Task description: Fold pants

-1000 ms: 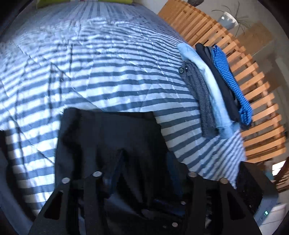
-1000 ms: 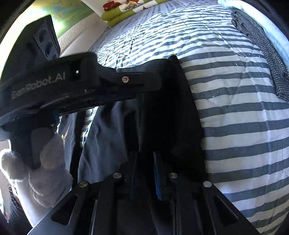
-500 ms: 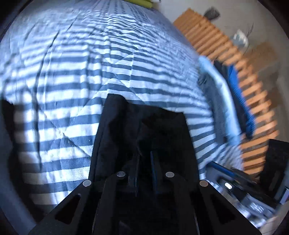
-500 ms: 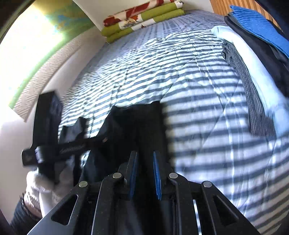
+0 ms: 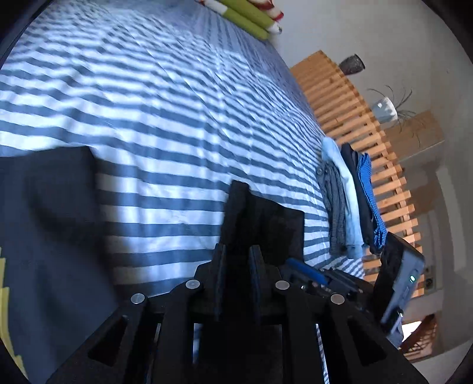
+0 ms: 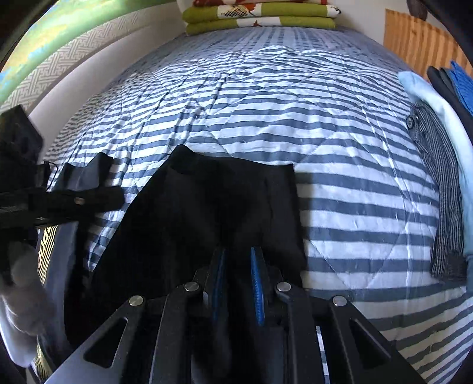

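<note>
The black pants (image 6: 212,206) lie folded on the striped quilt (image 6: 295,118), their far edge pointing up the bed. My right gripper (image 6: 238,271) is shut on their near edge, with dark cloth between the blue pads. A black corner of the pants (image 5: 266,224) stands up from my left gripper (image 5: 236,265), which is shut on it. In the right wrist view the left gripper (image 6: 82,201) reaches in at the pants' left edge, held by a gloved hand (image 6: 20,280). The right gripper (image 5: 313,273) sits close beside the left one.
A pile of clothes (image 5: 348,201) lies along the bed's right edge, with a wooden slatted frame (image 5: 354,103) beyond it. Folded green blankets (image 6: 257,14) sit at the head of the bed. A navy cloth with yellow print (image 6: 50,251) hangs at the near left.
My left gripper, open a second ago, has shut on the pants. Both views have swung, and the left gripper now sits off the pants' left side.
</note>
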The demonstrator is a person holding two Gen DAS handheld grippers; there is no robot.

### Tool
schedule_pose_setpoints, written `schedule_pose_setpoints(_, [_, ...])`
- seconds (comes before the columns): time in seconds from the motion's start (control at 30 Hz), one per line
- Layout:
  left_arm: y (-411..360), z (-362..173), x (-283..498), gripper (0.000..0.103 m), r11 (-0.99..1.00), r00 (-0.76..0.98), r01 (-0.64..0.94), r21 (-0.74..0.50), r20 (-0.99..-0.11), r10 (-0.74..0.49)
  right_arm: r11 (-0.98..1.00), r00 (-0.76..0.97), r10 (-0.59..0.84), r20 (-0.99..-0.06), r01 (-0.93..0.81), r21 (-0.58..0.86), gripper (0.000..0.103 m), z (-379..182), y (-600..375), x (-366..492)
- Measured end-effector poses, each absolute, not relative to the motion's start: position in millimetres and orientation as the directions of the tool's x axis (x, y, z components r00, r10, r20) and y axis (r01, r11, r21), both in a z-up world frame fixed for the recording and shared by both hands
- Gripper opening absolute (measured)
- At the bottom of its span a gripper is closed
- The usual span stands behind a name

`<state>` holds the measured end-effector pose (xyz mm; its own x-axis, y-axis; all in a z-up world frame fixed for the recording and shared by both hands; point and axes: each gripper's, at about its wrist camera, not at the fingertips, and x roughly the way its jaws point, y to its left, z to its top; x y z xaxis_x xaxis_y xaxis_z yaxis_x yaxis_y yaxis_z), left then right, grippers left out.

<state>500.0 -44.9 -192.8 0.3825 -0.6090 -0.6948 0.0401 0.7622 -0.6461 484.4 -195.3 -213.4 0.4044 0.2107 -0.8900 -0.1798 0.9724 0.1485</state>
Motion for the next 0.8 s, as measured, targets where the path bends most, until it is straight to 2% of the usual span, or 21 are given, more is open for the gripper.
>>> schedule_pose_setpoints(0.13, [-24.6, -185.5, 490.8, 0.017, 0.805, 0.4, 0.026, -0.593, -0.732, -0.552, 0.977, 0.4, 0.162, -0.902, -0.191, 0.091, 0.016, -216.0, -185.0, 486.2])
schedule_pose_setpoints(0.27, [-23.7, -188.7, 478.4, 0.017, 0.812, 0.375, 0.044, -0.583, -0.743, -0.554, 0.966, 0.384, 0.232, -0.894, -0.202, 0.164, 0.017, -209.9, -184.7, 485.6])
schedule_pose_setpoints(0.3, [-26.8, -188.7, 473.8, 0.018, 0.819, 0.371, 0.06, -0.571, -0.749, -0.549, 0.968, 0.38, 0.216, -0.899, -0.203, 0.146, 0.02, -211.3, -182.6, 486.6])
schedule_pose_setpoints(0.37, [-33.9, -189.9, 467.5, 0.018, 0.828, 0.356, 0.087, -0.554, -0.759, -0.546, 0.977, 0.399, 0.142, -0.906, -0.205, 0.063, 0.02, -215.8, -177.4, 486.1])
schedule_pose_setpoints(0.4, [-37.2, -191.8, 464.9, 0.017, 0.83, 0.345, 0.094, -0.55, -0.764, -0.546, 0.977, 0.402, 0.135, -0.906, -0.207, 0.053, 0.018, -216.8, -175.4, 486.4])
schedule_pose_setpoints(0.5, [-51.9, -201.3, 460.9, 0.018, 0.842, 0.304, 0.121, -0.526, -0.788, -0.536, 0.976, 0.402, 0.149, -0.904, -0.209, 0.068, 0.0, -215.3, -177.2, 485.6])
schedule_pose_setpoints(0.53, [-57.8, -205.6, 460.3, 0.018, 0.858, 0.292, 0.135, -0.495, -0.808, -0.512, 0.976, 0.402, 0.154, -0.903, -0.203, 0.076, 0.0, -213.9, -179.9, 485.6])
schedule_pose_setpoints(0.63, [-62.6, -211.1, 457.8, 0.017, 0.868, 0.287, 0.149, -0.473, -0.819, -0.496, 0.99, 0.457, 0.092, -0.885, -0.134, 0.033, 0.0, -200.9, -204.0, 484.1])
schedule_pose_setpoints(0.8, [-58.2, -214.0, 458.1, 0.017, 0.859, 0.282, 0.14, -0.492, -0.812, -0.511, 0.988, 0.497, 0.042, -0.867, 0.109, 0.11, 0.0, -185.1, -289.2, 488.6])
